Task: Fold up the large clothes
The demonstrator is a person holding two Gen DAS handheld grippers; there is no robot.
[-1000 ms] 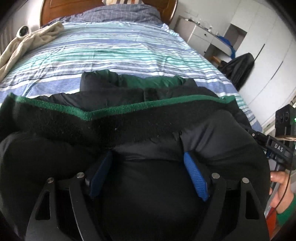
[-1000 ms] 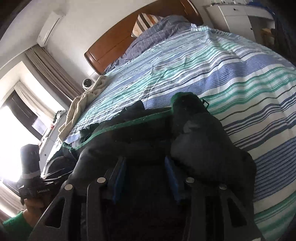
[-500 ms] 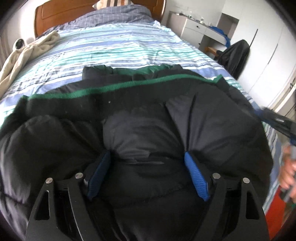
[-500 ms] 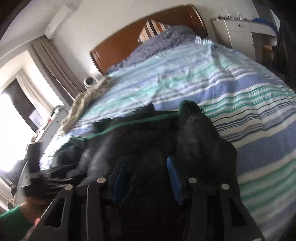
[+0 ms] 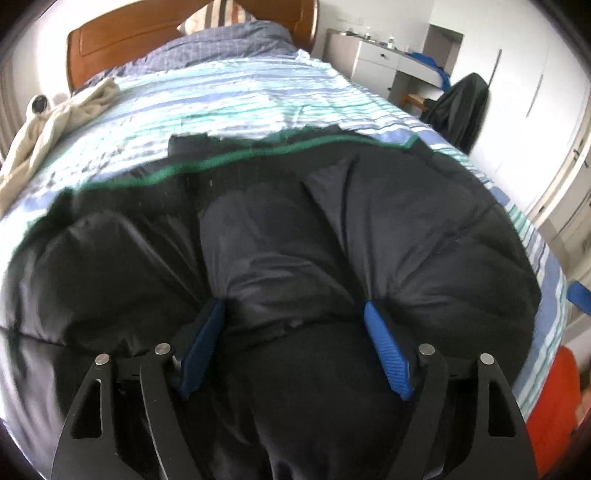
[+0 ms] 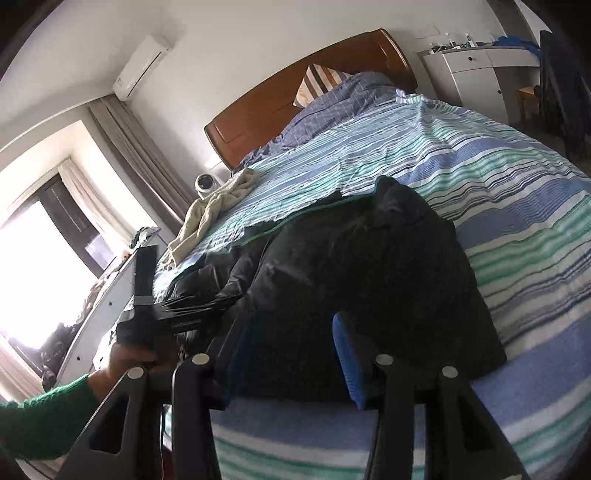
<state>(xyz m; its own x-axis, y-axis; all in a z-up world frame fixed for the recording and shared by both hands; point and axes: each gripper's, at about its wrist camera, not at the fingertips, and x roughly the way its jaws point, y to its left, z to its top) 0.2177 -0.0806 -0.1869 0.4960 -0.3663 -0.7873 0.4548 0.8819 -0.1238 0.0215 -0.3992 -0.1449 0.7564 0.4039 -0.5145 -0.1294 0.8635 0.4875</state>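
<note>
One black jacket (image 5: 388,229), one beige garment (image 5: 48,125), two pillows (image 5: 240,35)

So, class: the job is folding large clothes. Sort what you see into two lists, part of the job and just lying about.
Part of the job:
- black puffy padded jacket with green trim
- left gripper, clamped on the jacket
- right gripper, clamped on the jacket

Just lying about:
- crumpled cream cloth
- striped pillow
- dark garment draped on a chair
</note>
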